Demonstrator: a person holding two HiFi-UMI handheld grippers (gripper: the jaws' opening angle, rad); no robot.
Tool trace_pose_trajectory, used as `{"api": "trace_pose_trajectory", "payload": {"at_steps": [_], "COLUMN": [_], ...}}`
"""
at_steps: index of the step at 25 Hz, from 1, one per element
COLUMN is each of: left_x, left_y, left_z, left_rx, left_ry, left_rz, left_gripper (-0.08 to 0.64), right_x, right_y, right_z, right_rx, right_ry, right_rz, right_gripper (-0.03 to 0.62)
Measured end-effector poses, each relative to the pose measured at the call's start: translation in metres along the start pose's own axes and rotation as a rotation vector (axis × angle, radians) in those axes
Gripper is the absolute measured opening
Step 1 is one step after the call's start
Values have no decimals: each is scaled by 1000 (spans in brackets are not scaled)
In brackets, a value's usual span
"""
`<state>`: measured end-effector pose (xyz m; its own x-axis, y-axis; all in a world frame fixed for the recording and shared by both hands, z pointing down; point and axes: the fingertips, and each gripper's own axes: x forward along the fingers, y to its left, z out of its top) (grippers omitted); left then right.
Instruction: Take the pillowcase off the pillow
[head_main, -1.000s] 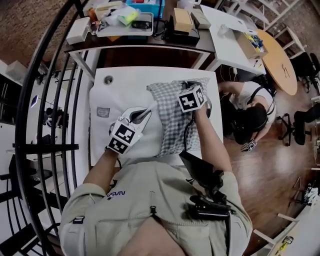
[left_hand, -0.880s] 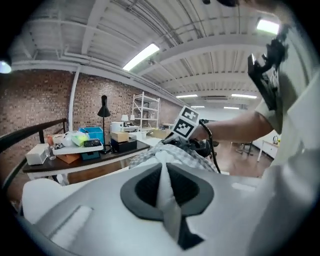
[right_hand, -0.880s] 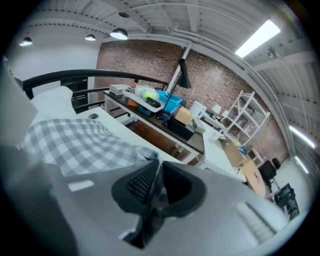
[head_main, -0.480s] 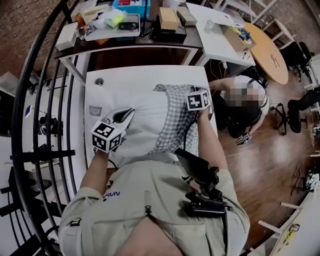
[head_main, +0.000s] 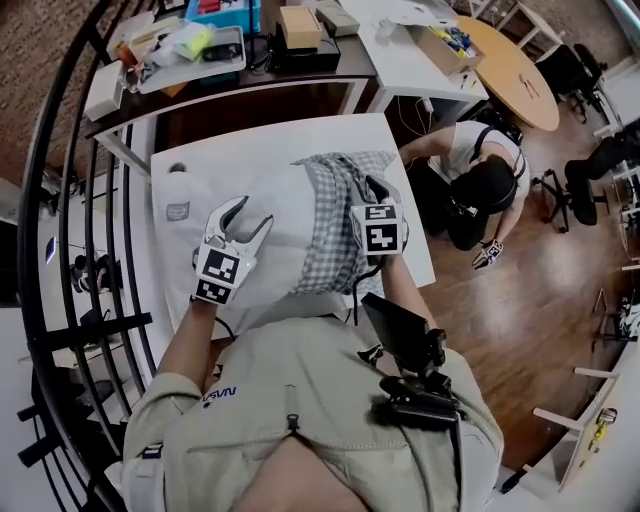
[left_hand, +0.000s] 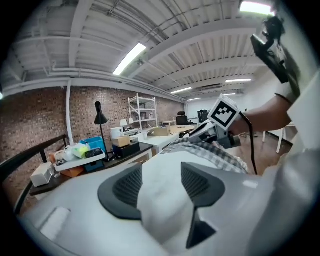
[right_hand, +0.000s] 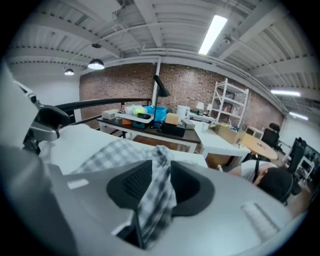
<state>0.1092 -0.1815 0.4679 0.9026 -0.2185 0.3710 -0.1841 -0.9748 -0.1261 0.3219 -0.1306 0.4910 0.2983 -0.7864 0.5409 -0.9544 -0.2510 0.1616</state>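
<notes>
- left gripper (head_main: 250, 214) rests on the bare white end of the pillow (head_main: 265, 190); its jaws have just been opening and now stand well apart
- in the left gripper view a soft ridge of white pillow cloth rises between the two pads (left_hand: 129, 186), but they do not pinch it
- right gripper (head_main: 373, 188) sits over the checked pillowcase (head_main: 335, 235), across the pillow from the left gripper; its jaws have just been opening too
- in the right gripper view a loose fold of the checked cloth hangs between the jaws, leaning toward the right-hand one; the left-hand pad (right_hand: 136, 182) shows bare beside it, so nothing is squeezed
- pillowcase is bunched in a band over the pillow's right part, under and just ahead of the right gripper
- from that band across to the left gripper the pillow lies uncovered
- pillow lies on a white table (head_main: 230, 148), beneath both grippers
- beyond the right gripper, off the table edge, a person (head_main: 480, 185) crouches on the wooden floor
</notes>
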Motion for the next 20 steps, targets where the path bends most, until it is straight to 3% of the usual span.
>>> {"api": "trace_pose_trajectory", "payload": {"at_steps": [3, 6, 10, 14, 16, 17, 18, 20], "left_x": [-32, -48, -43, -34, -28, -25, -23, -25], "left_y": [-31, -62, -87, -105, -104, -102, -100, -93], "left_z": [5, -18, -65, -102, -116, -119, -118, -106], "left_rx": [25, 40, 6, 63, 102, 124, 140, 136], "left_ry": [-9, 62, 171, 219, 241, 248, 247, 216], "left_rz": [-30, -76, -129, -169, -161, -154, -147, -133], "left_gripper": [221, 221, 252, 272, 272, 254, 194, 51], "right_x": [-48, -89, -118, -119, -108, -101, -97, -97], "right_y": [29, 63, 99, 148, 166, 170, 170, 163], "right_z": [-30, -71, -111, -146, -157, -159, -157, -150], "right_rx": [101, 167, 196, 193, 164, 137, 101, 24], "right_ry": [6, 70, 161, 243, 262, 265, 265, 255], "right_rz": [72, 150, 187, 251, 236, 214, 188, 131], "right_gripper": [117, 117, 128, 176, 194, 193, 189, 122]}}
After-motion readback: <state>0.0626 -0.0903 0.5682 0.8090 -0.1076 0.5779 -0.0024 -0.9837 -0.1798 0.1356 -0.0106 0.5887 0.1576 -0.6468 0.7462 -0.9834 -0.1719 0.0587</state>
